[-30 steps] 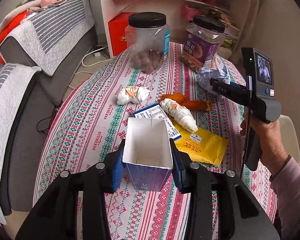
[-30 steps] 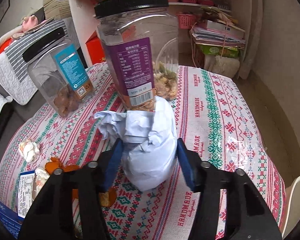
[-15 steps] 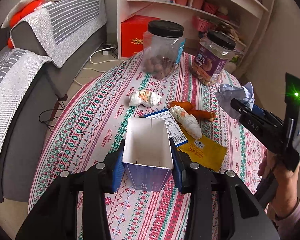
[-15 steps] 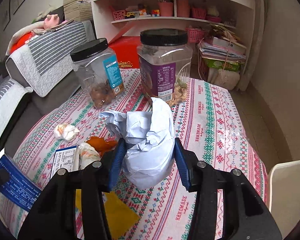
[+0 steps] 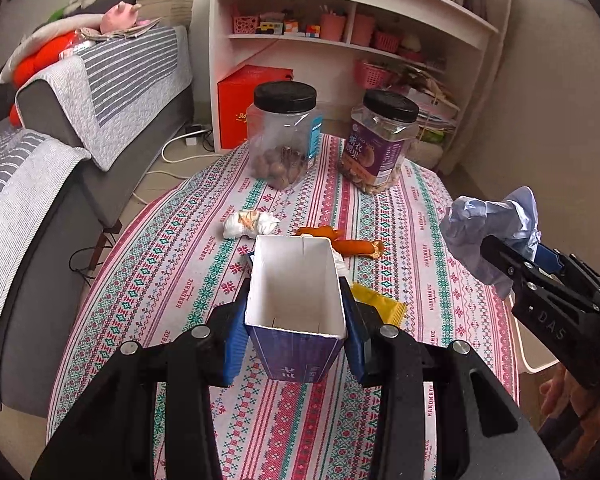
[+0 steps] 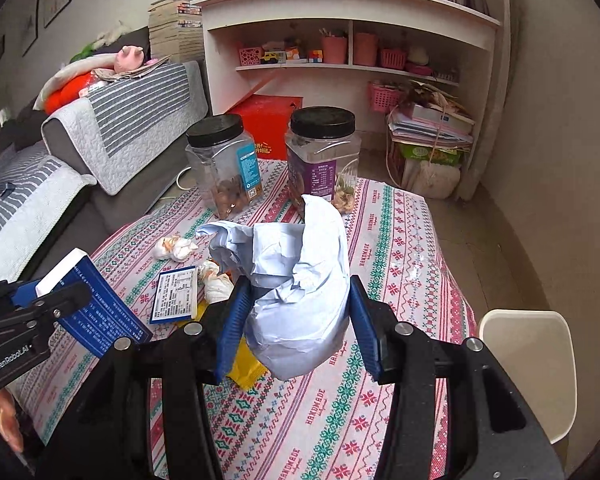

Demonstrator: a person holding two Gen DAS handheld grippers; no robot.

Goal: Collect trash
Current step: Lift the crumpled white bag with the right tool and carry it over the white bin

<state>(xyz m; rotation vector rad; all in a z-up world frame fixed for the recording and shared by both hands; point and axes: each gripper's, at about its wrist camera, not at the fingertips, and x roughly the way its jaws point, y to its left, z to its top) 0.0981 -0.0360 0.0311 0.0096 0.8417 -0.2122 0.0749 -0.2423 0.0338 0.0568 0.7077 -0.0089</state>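
Note:
My left gripper [image 5: 296, 320] is shut on an open-topped blue carton [image 5: 296, 280] with a white inside, held upright above the patterned table [image 5: 172, 272]. My right gripper [image 6: 296, 320] is shut on a crumpled pale-blue paper wad [image 6: 300, 280] and held in the air. In the left wrist view that paper wad [image 5: 488, 224] hangs to the right of the carton and a little higher. On the table lie a white tissue wad [image 5: 248, 224], orange peel [image 5: 352, 245], a yellow wrapper [image 5: 380, 304], a second tissue wad [image 6: 216, 284] and a flat printed label [image 6: 176, 296].
Two black-lidded plastic jars [image 5: 286, 136] [image 5: 380, 144] stand at the table's far end. A grey sofa [image 5: 60, 160] runs along the left. Behind the table stand a white shelf unit [image 5: 340, 40] and a red box [image 5: 248, 100]. A white chair [image 6: 528, 360] is at the right edge.
The right gripper has lifted the paper wad up and away from the purple jar, toward the near side of the table. The left gripper has risen slightly with the carton.

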